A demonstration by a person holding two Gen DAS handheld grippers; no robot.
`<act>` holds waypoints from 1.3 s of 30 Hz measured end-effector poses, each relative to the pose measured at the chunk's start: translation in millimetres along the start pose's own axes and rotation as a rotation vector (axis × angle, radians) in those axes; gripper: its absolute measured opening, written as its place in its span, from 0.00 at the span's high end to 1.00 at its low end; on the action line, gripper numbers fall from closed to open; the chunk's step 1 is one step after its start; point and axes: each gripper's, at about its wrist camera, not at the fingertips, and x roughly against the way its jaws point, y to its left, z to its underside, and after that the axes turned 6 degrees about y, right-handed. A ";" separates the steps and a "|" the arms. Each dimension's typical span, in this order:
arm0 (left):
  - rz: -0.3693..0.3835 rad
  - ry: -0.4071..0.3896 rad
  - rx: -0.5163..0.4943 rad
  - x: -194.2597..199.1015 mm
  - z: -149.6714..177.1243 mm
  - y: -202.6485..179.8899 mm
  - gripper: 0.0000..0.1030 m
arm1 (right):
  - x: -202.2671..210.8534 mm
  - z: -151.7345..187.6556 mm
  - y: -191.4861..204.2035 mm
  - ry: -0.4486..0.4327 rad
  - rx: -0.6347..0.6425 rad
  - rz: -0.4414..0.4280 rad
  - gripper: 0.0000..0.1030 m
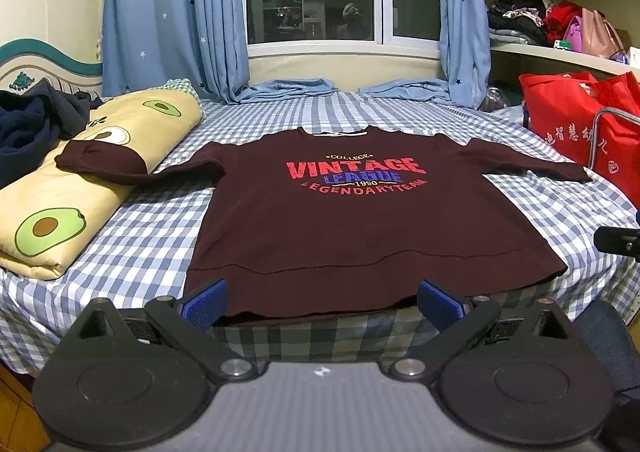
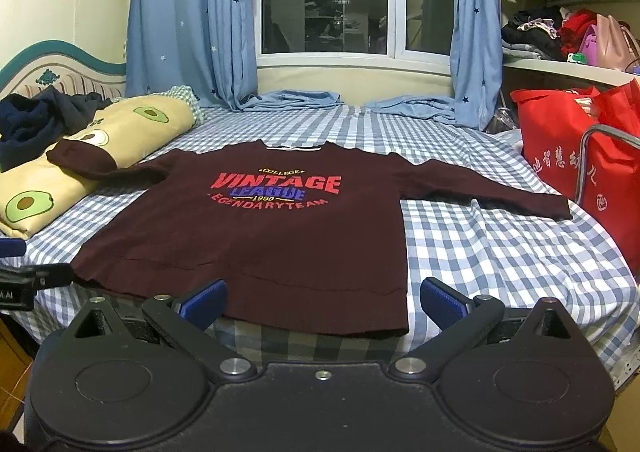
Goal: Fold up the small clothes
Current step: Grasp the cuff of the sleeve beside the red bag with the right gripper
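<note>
Both grippers, left (image 1: pixel 322 302) and right (image 2: pixel 322 302), we hold spread wide and empty at the hem; sweater (image 1: pixel 332 219) lies flat on bed (image 1: pixel 140 244), ready for folding.

Left gripper (image 1: pixel 322 306) and right gripper (image 2: pixel 323 306) hover level at the sweatshirt (image 1: pixel 336 219) hem, jaws spread wide, empty.

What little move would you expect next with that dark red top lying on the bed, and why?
Probably the left claw goes for the sleeve draped on the avocado quilt and folds it inward. The sweatshirt lies flat, print up, both sleeves spread, and both claws hang open at its hem, the right claw too, holding nothing.
</note>
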 end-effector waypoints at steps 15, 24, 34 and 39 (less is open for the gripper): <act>0.017 0.029 -0.087 -60.3 -53.7 -36.7 0.01 | -79.3 -28.0 -35.3 0.078 0.015 -0.051 0.01; 0.083 0.026 -0.114 -96.1 -91.6 -63.1 0.01 | -114.5 -61.7 -88.5 0.077 -0.035 0.037 0.01; 0.111 0.064 -0.153 -135.2 -137.6 -94.8 0.01 | -157.8 -89.1 -207.3 0.042 -0.144 0.170 0.01; 0.111 0.077 -0.157 -149.3 -156.0 -103.8 0.01 | -187.0 -93.4 -280.3 0.053 -0.247 0.252 0.01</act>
